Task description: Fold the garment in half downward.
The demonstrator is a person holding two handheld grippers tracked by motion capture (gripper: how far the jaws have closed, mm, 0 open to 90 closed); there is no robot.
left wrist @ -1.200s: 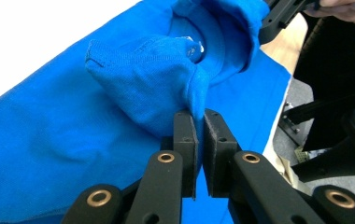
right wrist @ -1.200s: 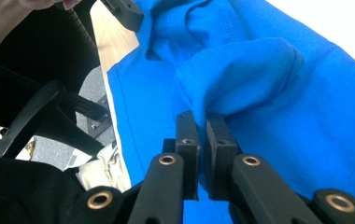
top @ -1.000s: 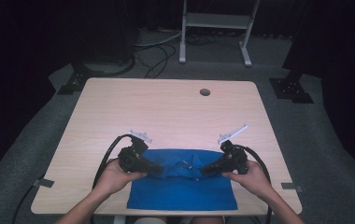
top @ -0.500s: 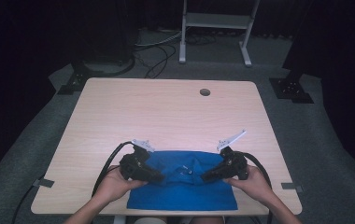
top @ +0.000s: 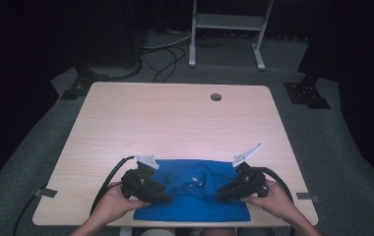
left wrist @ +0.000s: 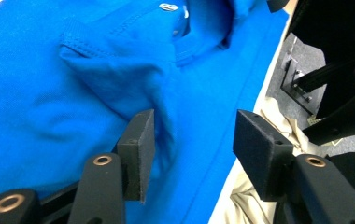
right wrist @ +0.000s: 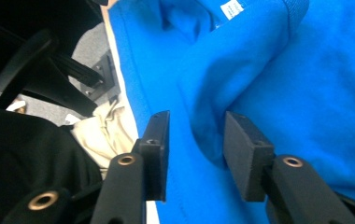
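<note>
A blue shirt (top: 195,191) lies spread flat at the near edge of the table (top: 175,118), collar and a small white label (right wrist: 231,8) at its middle. My left gripper (top: 163,196) lies over the shirt's left side and my right gripper (top: 224,192) over its right side, both pointing inward. In the left gripper view, the jaws (left wrist: 189,135) have just been opening; a raised fold of the blue shirt (left wrist: 73,93) runs between them, unpinched. In the right gripper view, the jaws (right wrist: 196,135) have likewise been opening, with a loose fold of the shirt (right wrist: 315,93) between the pads.
A round cable hole (top: 216,97) sits near the table's far edge. A white metal stand (top: 227,29) and floor cables (top: 165,54) lie beyond the table. Black equipment bases (top: 305,93) stand on the floor at both far corners.
Both hands and their grippers have slid a little toward the table's near edge. The shirt lies much as it did.
</note>
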